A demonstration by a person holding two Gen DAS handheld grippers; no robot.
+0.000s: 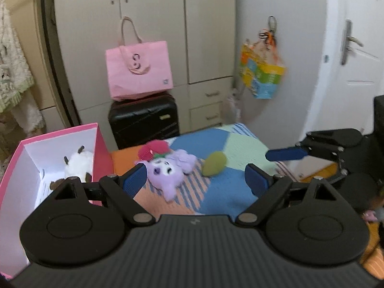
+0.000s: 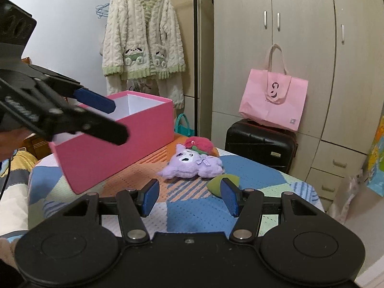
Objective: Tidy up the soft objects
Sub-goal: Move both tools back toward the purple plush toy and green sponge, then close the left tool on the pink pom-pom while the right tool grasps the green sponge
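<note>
A purple plush point(image 1: 168, 170) point(image 2: 192, 164) lies on the patchwork table cover, with a red plush point(image 1: 154, 150) point(image 2: 201, 144) behind it and a green plush point(image 1: 214, 163) point(image 2: 217, 183) to its right. A pink box point(image 1: 100, 148) point(image 2: 115, 144) stands at the left; a white plush point(image 1: 78, 165) lies inside it. My left gripper point(image 1: 195, 180) is open and empty above the table, just before the purple plush. My right gripper point(image 2: 189, 199) is open and empty, short of the green plush. It also shows in the left wrist view point(image 1: 285, 154).
A black suitcase point(image 1: 144, 122) point(image 2: 260, 144) with a pink tote bag point(image 1: 139, 70) point(image 2: 273, 98) on top stands behind the table against the wardrobe. A knitted cardigan point(image 2: 141, 38) hangs behind the box. A colourful bag point(image 1: 261, 74) hangs at the right.
</note>
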